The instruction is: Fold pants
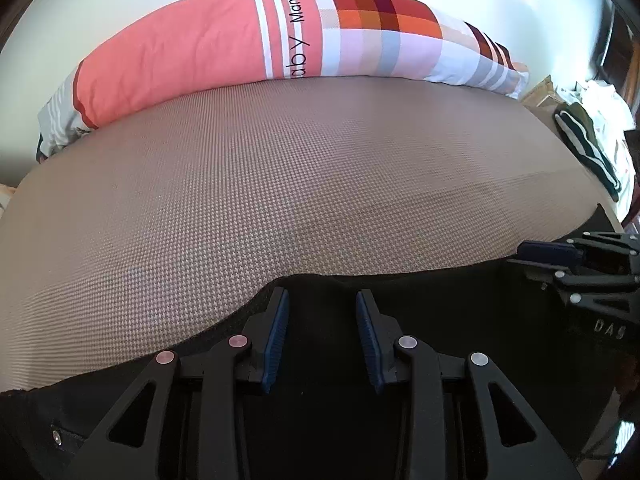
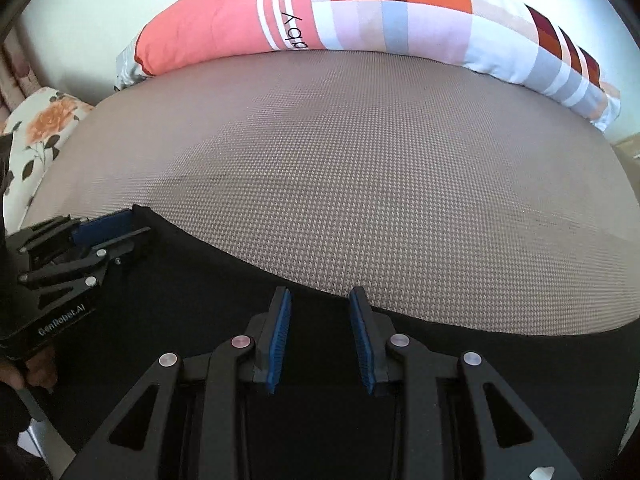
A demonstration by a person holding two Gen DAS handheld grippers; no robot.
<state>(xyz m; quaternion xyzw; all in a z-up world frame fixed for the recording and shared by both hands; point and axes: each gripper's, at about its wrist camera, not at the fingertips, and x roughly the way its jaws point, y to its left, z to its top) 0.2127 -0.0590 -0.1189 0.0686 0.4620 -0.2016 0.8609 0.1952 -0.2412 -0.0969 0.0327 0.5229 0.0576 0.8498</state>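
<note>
Black pants (image 1: 320,352) lie along the near edge of a taupe textured bed (image 1: 280,180). In the left wrist view my left gripper (image 1: 322,294) points down at the pants' far edge, with black cloth filling the gap between its blue pads. It is shut on that cloth. My right gripper (image 2: 320,292) grips the same edge of the pants (image 2: 180,280) further to the right, also with cloth between its pads. Each gripper shows in the other's view: the right one (image 1: 528,252) at the right, the left one (image 2: 116,224) at the left, on a raised corner of cloth.
A long pink and checked pillow (image 1: 180,48) lies across the back of the bed against a white wall. A pile of dark and white clothes (image 1: 588,136) sits off the right side. A floral pillow (image 2: 44,128) lies at the left. A hand (image 2: 36,372) holds the left gripper.
</note>
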